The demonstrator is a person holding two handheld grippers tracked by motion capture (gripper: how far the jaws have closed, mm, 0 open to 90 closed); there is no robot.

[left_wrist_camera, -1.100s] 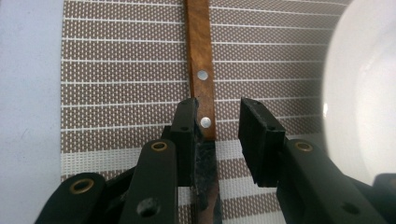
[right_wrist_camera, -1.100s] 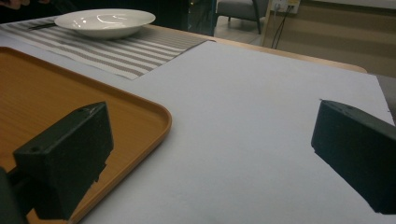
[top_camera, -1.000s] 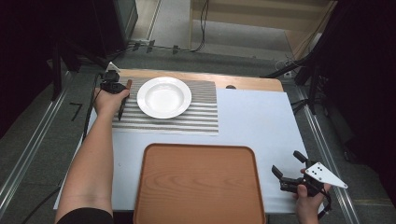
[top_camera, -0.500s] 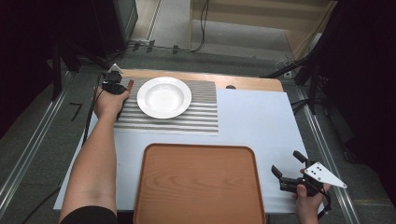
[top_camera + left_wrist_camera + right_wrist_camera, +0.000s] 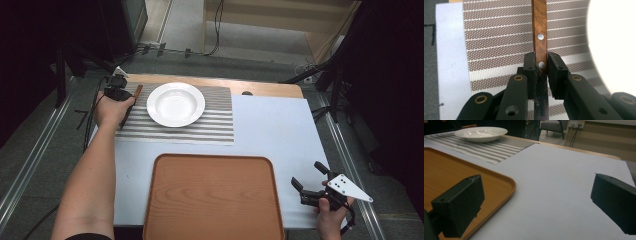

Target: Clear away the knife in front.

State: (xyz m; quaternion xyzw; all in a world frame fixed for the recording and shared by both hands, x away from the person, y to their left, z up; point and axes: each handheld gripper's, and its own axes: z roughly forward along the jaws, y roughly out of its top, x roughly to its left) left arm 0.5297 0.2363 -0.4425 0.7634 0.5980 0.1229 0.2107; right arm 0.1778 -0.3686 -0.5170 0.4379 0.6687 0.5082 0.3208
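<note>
No text, label, brand, number or sign can be read in any of the views: not on the plate, the striped mat, the tray, the wooden handle or the desk.

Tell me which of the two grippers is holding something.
The left gripper, at the far left of the striped placemat: its jaws are shut on a wooden-handled knife. The right gripper, beside the wooden tray, is open and holds nothing.
</note>
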